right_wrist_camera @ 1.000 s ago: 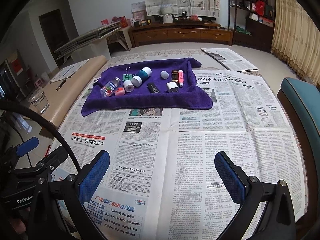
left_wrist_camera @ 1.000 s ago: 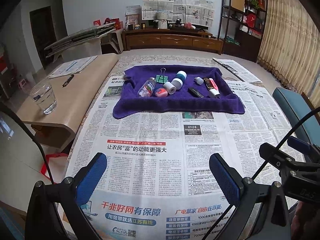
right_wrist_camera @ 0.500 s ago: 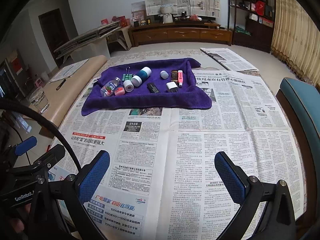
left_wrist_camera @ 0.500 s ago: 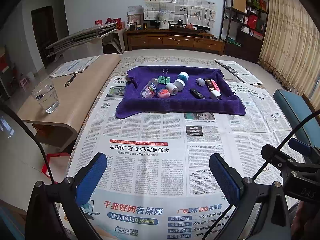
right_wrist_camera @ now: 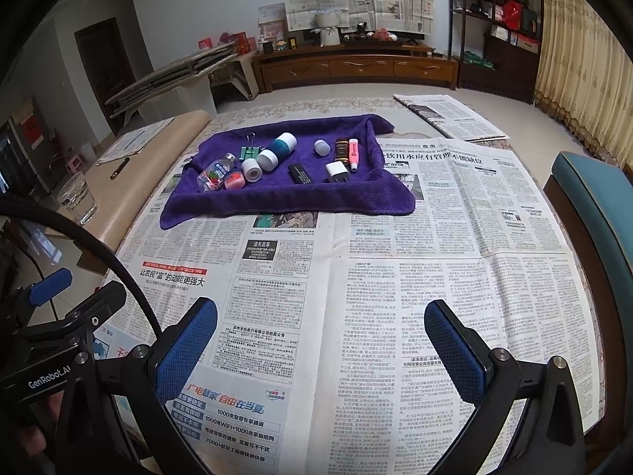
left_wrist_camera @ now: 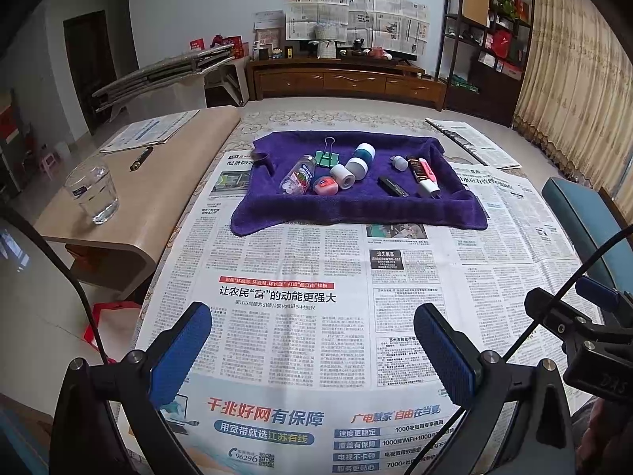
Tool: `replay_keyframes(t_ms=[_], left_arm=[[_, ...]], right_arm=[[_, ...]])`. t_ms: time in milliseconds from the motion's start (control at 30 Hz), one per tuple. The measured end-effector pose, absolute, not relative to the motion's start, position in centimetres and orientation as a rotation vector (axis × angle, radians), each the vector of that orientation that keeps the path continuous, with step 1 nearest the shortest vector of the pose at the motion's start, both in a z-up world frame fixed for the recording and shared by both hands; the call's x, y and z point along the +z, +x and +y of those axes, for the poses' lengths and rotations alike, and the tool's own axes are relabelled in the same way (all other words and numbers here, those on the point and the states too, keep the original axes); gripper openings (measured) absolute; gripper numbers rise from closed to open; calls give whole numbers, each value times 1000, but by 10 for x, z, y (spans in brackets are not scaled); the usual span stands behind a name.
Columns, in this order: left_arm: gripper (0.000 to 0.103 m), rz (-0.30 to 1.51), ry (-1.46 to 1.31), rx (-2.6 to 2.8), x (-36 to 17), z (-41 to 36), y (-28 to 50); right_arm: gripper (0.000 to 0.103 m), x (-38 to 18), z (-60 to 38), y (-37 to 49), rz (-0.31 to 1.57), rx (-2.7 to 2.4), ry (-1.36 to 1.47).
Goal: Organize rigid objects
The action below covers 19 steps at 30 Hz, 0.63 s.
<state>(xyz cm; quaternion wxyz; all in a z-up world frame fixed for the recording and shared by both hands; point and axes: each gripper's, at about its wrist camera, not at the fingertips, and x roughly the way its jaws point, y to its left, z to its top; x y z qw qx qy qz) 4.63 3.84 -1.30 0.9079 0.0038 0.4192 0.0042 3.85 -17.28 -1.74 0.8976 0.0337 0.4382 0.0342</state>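
Both grippers' fingers (left_wrist_camera: 180, 354) gape far from towel (left_wrist_camera: 356, 206).

Matt printed newspaper (left_wrist_camera: 316, 316) covers the table. On it lies a purple towel (left_wrist_camera: 356, 206) of soft, napped cloth. The small bottle (left_wrist_camera: 298, 176) is clear glossy plastic; the binder clip (left_wrist_camera: 325, 156) looks like painted metal with wire handles. The white charger (right_wrist_camera: 337, 171) is smooth plastic. The glass (left_wrist_camera: 93, 192) is transparent and shiny, standing on a smooth, pale, possibly laminate side bench (left_wrist_camera: 158, 182).
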Motion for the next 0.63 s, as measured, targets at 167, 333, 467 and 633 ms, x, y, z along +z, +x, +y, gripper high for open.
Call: replay_keyframes(t_ms=[167,333,467,633], left_arm=[[103,867,8,9,-13,37,46],[103,871,13,4,-11,35,47],[103,876,10,-1,-12,32,47],[103,881,-8,-8,-12,32,48]], right_arm=[[103,-17,-173,38,906,68,68],[103,-16,-174,37,902,66,67],[103,-15,-175,36,902,67,70],[103,-15,-177,36,902,68,73]])
